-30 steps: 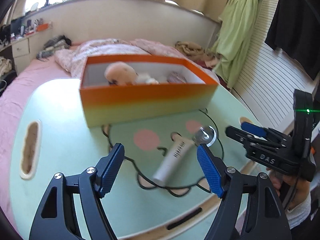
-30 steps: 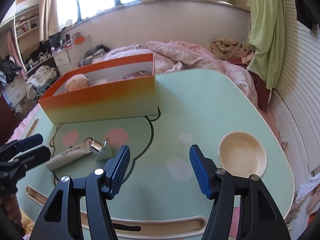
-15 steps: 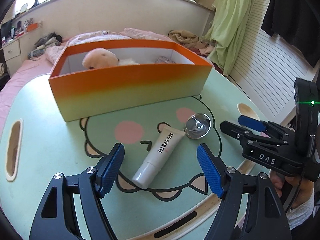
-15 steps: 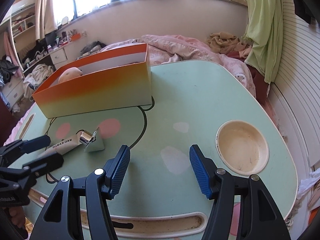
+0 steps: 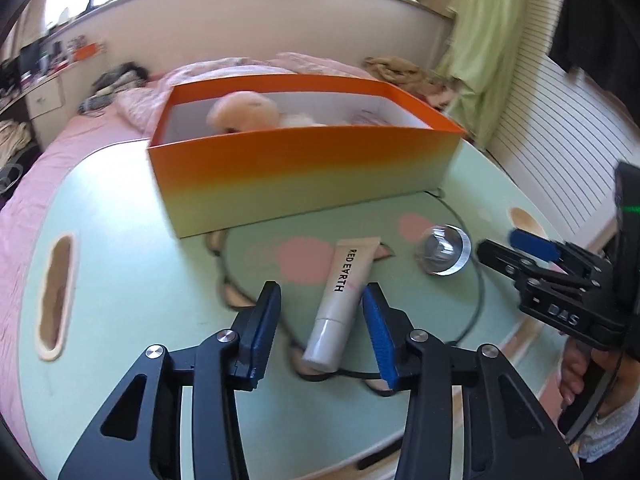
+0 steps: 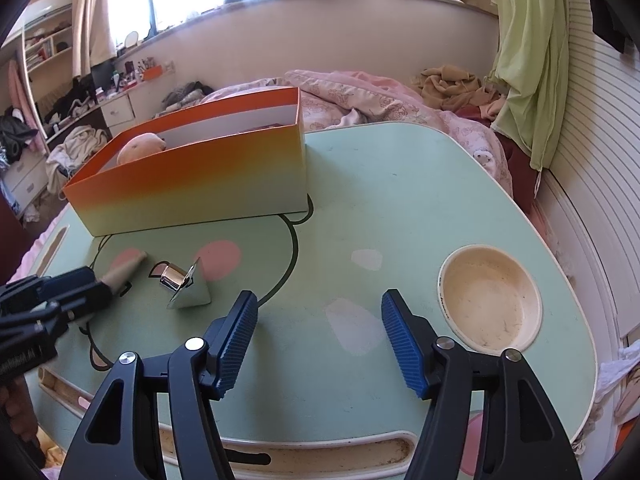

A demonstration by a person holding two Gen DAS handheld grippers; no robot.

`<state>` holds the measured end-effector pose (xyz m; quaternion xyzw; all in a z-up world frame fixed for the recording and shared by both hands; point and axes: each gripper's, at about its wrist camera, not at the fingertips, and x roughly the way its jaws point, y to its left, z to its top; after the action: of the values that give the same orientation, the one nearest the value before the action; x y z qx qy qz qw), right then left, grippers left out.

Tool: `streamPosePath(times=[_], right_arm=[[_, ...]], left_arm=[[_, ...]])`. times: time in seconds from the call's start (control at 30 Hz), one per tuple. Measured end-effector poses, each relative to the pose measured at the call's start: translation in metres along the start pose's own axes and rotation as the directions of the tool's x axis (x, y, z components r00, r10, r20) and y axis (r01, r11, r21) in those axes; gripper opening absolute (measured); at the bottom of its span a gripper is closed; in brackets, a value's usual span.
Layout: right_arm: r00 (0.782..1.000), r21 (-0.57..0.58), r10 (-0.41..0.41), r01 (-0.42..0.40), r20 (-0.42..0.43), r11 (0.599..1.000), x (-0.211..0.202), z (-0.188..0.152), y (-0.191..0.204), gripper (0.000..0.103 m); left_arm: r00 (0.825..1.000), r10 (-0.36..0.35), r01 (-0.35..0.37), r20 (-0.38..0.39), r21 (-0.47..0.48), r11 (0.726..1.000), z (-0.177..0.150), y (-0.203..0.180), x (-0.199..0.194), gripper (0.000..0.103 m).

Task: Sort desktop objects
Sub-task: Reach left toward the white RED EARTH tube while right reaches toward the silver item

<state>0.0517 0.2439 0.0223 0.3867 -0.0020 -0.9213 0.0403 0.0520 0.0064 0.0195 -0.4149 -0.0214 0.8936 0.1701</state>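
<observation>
A cream tube marked RED EARTH (image 5: 346, 276) lies on the green table (image 5: 120, 280), its cap end between the fingers of my left gripper (image 5: 321, 291). Those jaws are closing, with a gap still showing beside the tube. A shiny silver round object (image 5: 442, 250) rests just right of the tube. The orange box (image 5: 304, 160) stands behind, with a plush toy (image 5: 244, 114) inside. My right gripper (image 6: 319, 302) hovers over bare tabletop, jaws opening, nothing between them. From the right wrist view the left gripper (image 6: 96, 286) covers most of the tube (image 6: 128, 266), beside the silver object (image 6: 178, 280).
A round cream recess (image 6: 490, 304) is sunk in the table at the right. A slot handle (image 5: 56, 296) cuts the left side, and a long groove (image 6: 320, 452) runs along the front edge. A bed with pink bedding (image 6: 380, 96) lies behind the table.
The left gripper's jaws have narrowed around the tube, which now lies between its fingers. The right gripper's jaws stand slightly wider; its view has barely shifted.
</observation>
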Motion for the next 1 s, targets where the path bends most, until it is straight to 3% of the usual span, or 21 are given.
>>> streamPosePath(times=[0.13, 0.27, 0.4, 0.5, 0.57, 0.63, 0.7, 0.77, 0.83, 0.9, 0.97, 1.0], right_arm=[[1.0, -0.031, -0.023, 0.023, -0.01, 0.999, 0.0, -0.002, 0.005, 0.071], [0.999, -0.037, -0.036, 0.035, -0.01, 0.999, -0.001, -0.003, 0.006, 0.073], [0.999, -0.01, -0.048, 0.048, -0.009, 0.999, -0.001, -0.002, 0.005, 0.074], [0.999, 0.047, 0.025, -0.026, 0.025, 0.999, -0.007, 0.0, 0.004, 0.074], [0.995, 0.052, 0.081, -0.084, 0.052, 0.995, -0.015, 0.003, 0.009, 0.079], [0.993, 0.008, 0.096, -0.096, 0.065, 0.995, -0.018, 0.007, 0.022, 0.091], [0.992, -0.036, 0.103, -0.101, 0.076, 0.994, -0.02, 0.013, 0.036, 0.091], [0.993, -0.101, 0.095, -0.088, 0.063, 0.991, -0.017, 0.016, 0.052, 0.085], [0.997, -0.152, 0.078, -0.073, 0.029, 0.986, -0.008, 0.017, 0.064, 0.067], [0.998, -0.173, 0.07, -0.069, 0.002, 0.982, 0.001, 0.017, 0.072, 0.066], [0.997, -0.161, 0.078, -0.08, -0.024, 0.984, 0.01, 0.016, 0.073, 0.06], [0.996, -0.153, 0.083, -0.088, -0.039, 0.984, 0.014, 0.016, 0.073, 0.044]], left_arm=[[1.0, 0.0, 0.0, 0.002, -0.043, 0.999, -0.001, 0.012, -0.003, 0.045], [1.0, -0.02, 0.02, 0.009, -0.046, 0.999, -0.001, 0.014, -0.004, 0.058], [1.0, -0.016, 0.017, 0.02, -0.024, 1.0, 0.005, 0.01, -0.005, 0.058], [1.0, -0.012, 0.013, 0.025, -0.024, 1.0, 0.011, 0.009, -0.004, 0.059], [1.0, -0.004, 0.005, 0.028, -0.024, 1.0, 0.013, 0.009, -0.003, 0.07], [0.999, 0.006, -0.006, 0.033, -0.024, 1.0, 0.013, 0.008, -0.001, 0.07], [0.999, 0.027, -0.027, 0.021, -0.008, 1.0, 0.011, 0.008, 0.001, 0.07], [0.999, 0.046, -0.046, 0.014, 0.008, 0.999, 0.007, 0.008, 0.002, 0.07], [0.999, 0.052, -0.052, 0.007, 0.017, 0.998, 0.004, 0.008, 0.003, 0.07], [0.999, 0.047, -0.047, 0.015, 0.022, 0.999, 0.002, 0.009, 0.003, 0.067], [0.999, 0.034, -0.035, 0.017, 0.024, 0.999, 0.001, 0.008, 0.002, 0.05], [1.0, 0.027, -0.027, 0.016, 0.028, 0.999, 0.001, 0.007, 0.002, 0.047]])
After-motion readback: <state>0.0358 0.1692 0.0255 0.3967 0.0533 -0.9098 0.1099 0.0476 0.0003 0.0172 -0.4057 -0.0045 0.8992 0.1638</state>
